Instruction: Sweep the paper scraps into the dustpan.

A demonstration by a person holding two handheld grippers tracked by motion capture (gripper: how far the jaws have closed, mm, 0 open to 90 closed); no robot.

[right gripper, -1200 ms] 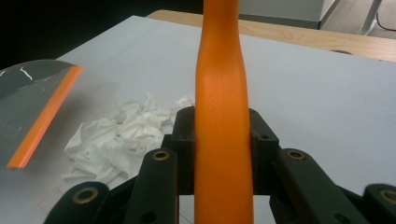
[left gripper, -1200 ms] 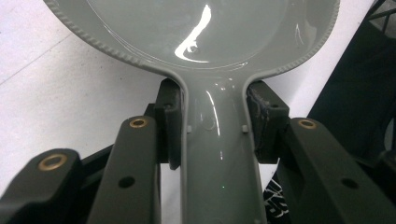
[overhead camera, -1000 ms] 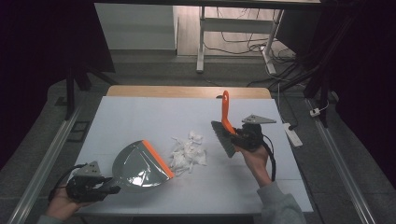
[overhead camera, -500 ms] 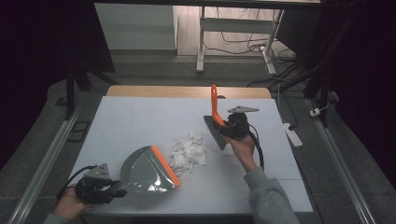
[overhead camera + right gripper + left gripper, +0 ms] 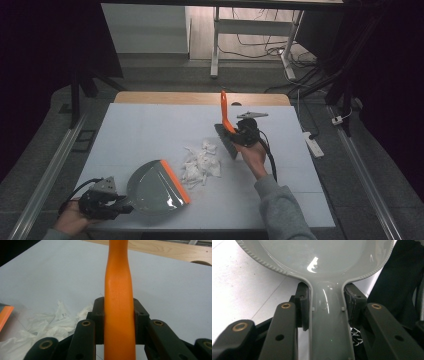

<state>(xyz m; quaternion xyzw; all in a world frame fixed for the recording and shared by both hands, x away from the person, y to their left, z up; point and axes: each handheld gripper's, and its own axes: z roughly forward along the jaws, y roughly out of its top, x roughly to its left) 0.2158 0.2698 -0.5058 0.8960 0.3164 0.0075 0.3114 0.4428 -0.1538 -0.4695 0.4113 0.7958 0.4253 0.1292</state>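
While fingers point(image 5: 98, 315) clamp brush handle point(image 5: 118, 302) | left fingers point(image 5: 303, 305) clamp dustpan handle point(image 5: 328, 322)

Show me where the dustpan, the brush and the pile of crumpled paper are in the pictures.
dustpan point(image 5: 150, 187), high view, on the grey inside of its pan.
brush point(image 5: 225, 107), high view, on its orange handle.
pile of crumpled paper point(image 5: 201, 162), high view, on the middle of the white heap.

Materials and finish
Dustpan point(image 5: 322, 262) between the left pads: glossy grey plastic. Brush handle point(image 5: 119, 290) between the right pads: matt orange plastic, finely grained. Paper scraps point(image 5: 201, 162): crumpled white tissue.
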